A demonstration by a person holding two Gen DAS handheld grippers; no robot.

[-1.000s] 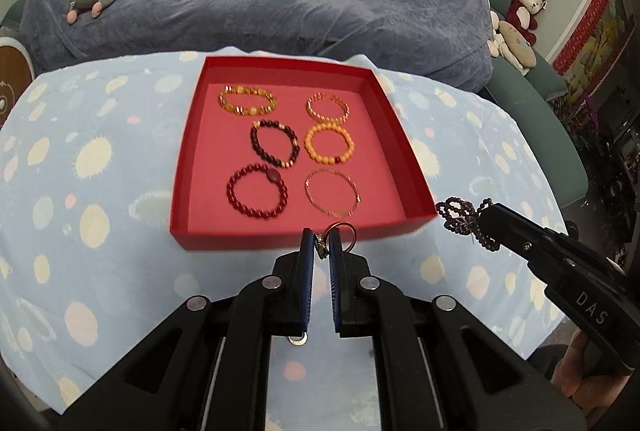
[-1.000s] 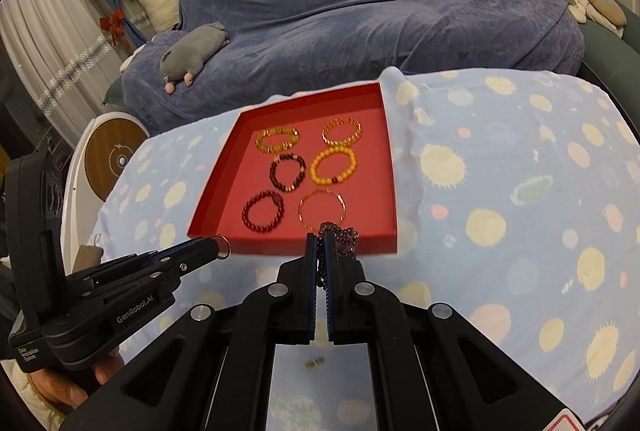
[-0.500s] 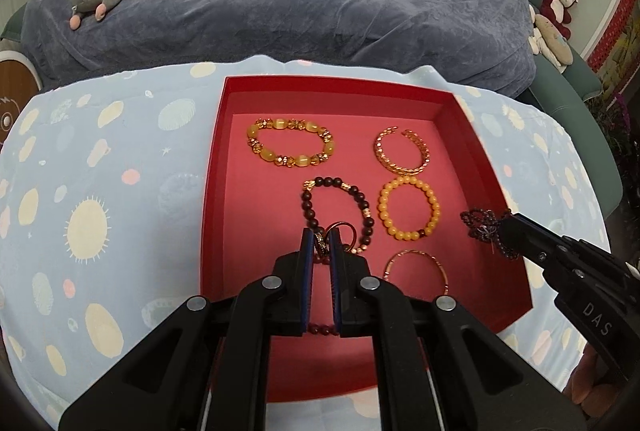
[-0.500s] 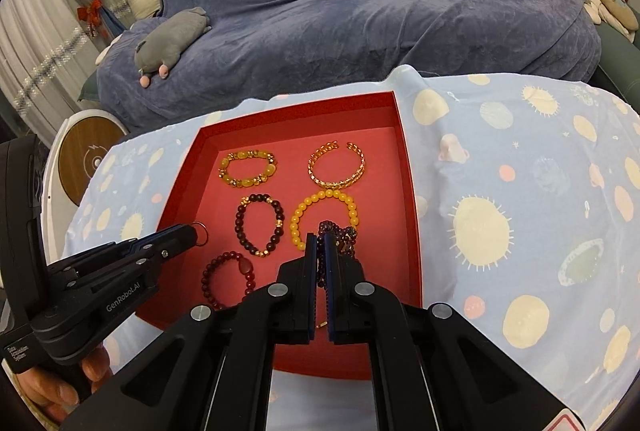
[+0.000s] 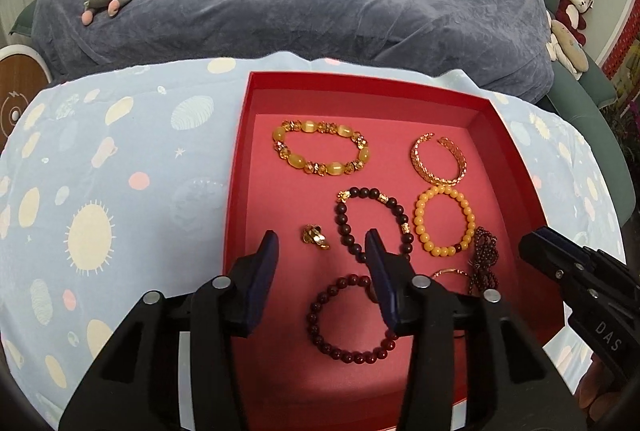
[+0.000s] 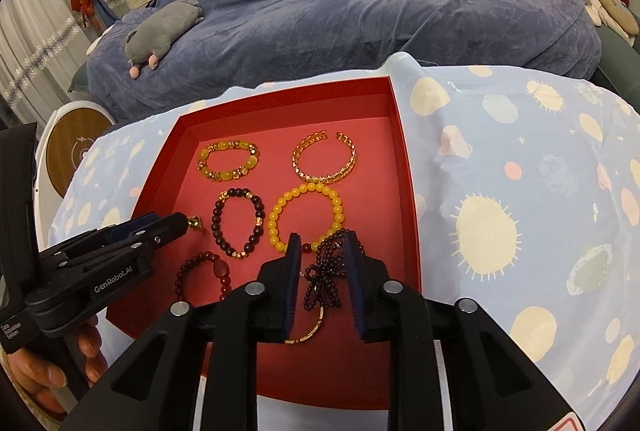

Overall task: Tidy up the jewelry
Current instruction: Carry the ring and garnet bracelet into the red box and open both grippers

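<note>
— Where are your grippers, and what are they doing?

— Both hang over the red tray (image 5: pixel 240 167) on the worktop (image 5: pixel 100 191). My left gripper (image 5: pixel 322 251) is opening, its pads apart and pressing on nothing. A small gold ring (image 5: pixel 315 237) lies on the tray floor just ahead of them, by the left pad. My right gripper (image 6: pixel 322 255) is opening too, to a narrower gap. The dark purple bead string (image 6: pixel 326 271) sits between its pads, and I can't tell whether it still brushes a pad or lies free.

— What can't you see properly?

— My right finger in the left view covers part of the dark red bracelet (image 5: pixel 352 319) and the lower end of the dark brown bracelet (image 5: pixel 374 223). The thin gold bangle (image 6: pixel 310 331) is mostly hidden: only an arc shows under the purple beads. From the right view, the ring is half behind the left gripper's tip. The person's hand (image 6: pixel 44 375) shows only as fingers at the frame's edge.

— And the rest of the jewelry?

— Clear enough: the amber bead bracelet (image 5: pixel 320 147) and gold chain cuff (image 5: pixel 438 161) at the far end, the orange bead bracelet (image 5: pixel 444 221) just below the cuff.
</note>
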